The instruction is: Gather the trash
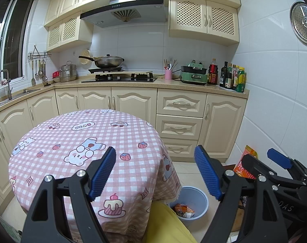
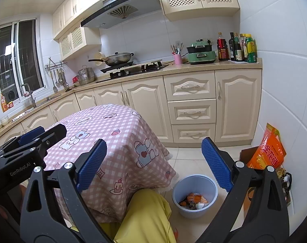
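Trash [image 2: 194, 200]: crumpled orange and white wrappers, lying at the bottom of the bin [image 2: 211, 184]. Bin: pale blue, round, standing on the tiled floor [image 2: 186, 162] just beside the hanging edge of the tablecloth [image 2: 117, 133], near a yellow-clad knee [image 2: 145, 218] of the seated person. Also seen from the left wrist view: trash [image 1: 183, 210] inside the bin [image 1: 202, 196], partly hidden by the knee [image 1: 169, 226].

Table [image 1: 76, 141]: covered by the pink checked cloth with bear and strawberry prints; no loose item visible on top in either view. Judged progress: collection from the table apparently complete or nearly so, with wrappers already deposited. Possibly left: orange packet [image 2: 268, 151] leaning in a cardboard box against the right wall, and smaller clutter below it; whether these count as trash cannot be told.

Left tool [image 1: 155, 170]: blue ribbed pads spread wide, nothing between them, held above the near table edge, clear of the cloth. Right tool [image 2: 153, 162]: pads likewise spread wide, empty, held above the gap between table edge and bin. Both tools side by side, each visible at the margin of the other's view, pointing slightly downward.

Surroundings: kitchen counter [image 1: 173, 84] behind, carrying a hob with a wok, a pink utensil cup, a green appliance and a row of bottles; cream cabinets [image 1: 179, 103] below; sink and window at far left.
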A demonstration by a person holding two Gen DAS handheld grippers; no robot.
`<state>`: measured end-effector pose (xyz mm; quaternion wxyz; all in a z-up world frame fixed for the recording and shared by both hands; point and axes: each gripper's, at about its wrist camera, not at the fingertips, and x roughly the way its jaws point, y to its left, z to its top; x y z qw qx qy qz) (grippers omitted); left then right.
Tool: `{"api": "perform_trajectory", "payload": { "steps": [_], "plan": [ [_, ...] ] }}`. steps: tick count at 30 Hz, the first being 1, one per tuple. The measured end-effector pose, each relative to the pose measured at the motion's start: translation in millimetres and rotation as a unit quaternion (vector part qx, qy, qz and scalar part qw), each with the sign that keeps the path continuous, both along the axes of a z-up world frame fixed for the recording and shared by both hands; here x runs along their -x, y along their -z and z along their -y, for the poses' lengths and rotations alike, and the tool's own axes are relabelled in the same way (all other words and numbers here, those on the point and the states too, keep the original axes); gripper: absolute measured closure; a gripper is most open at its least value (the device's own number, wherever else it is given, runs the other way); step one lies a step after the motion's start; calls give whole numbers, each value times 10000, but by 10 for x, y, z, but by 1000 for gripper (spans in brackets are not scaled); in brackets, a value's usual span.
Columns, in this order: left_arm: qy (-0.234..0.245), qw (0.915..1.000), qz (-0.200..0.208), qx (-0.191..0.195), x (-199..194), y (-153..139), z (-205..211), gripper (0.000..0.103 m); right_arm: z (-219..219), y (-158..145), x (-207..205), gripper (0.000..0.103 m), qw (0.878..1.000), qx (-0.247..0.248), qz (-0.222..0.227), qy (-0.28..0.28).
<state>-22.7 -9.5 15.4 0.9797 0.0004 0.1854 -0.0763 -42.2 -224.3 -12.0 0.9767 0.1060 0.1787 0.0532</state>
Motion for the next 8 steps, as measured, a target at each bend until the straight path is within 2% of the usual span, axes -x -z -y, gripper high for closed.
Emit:
{"api": "perform_trajectory", "payload": {
  "steps": [2, 8],
  "plan": [
    [2, 10000, 1, -3, 11, -1, -4, 16, -3, 0, 5, 10, 10000, -3, -3, 0],
    [-30, 10000, -61, 13, 9, 18, -41, 16, -62, 24, -37, 10, 10000, 3, -49, -60]
  ]
}}
